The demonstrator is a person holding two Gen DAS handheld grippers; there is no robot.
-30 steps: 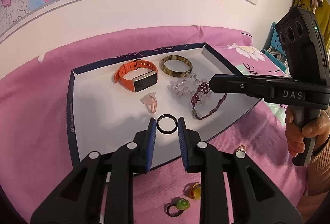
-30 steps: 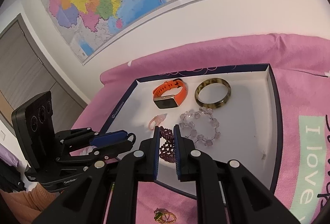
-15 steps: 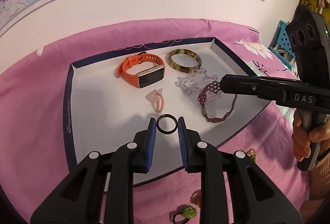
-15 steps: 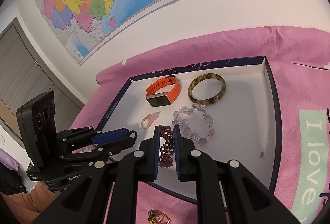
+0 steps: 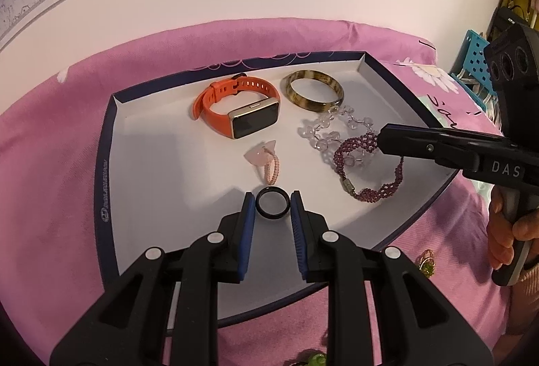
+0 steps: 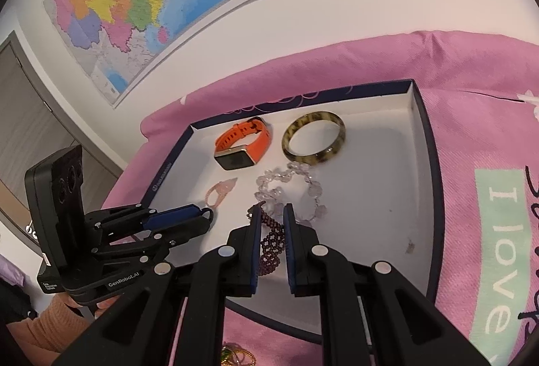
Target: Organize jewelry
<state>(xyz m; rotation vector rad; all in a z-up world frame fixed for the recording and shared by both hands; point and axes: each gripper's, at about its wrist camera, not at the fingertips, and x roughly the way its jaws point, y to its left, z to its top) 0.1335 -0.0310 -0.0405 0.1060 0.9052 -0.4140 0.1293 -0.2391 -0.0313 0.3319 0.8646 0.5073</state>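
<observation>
The left gripper [image 5: 272, 205] is clamped on a black ring [image 5: 272, 205] held over the near edge of the white tray [image 5: 141, 143], presumably for setting down beside the pink ring [image 5: 266, 160]. The right gripper [image 6: 271, 224] is closed on the purple beaded bracelet [image 6: 269, 244] near the tray's near right edge, its loop trailing on the floor beside the clear bead bracelet [image 6: 289, 190]. Orange watch [image 5: 242, 111] and bangle [image 5: 315, 91] lie along the far edge.

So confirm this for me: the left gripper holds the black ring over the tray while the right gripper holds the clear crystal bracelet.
Not quite. The right gripper grips the purple beaded bracelet, as the right wrist view shows; the clear crystal bracelet lies on the tray. The left gripper does hold the black ring.
</observation>
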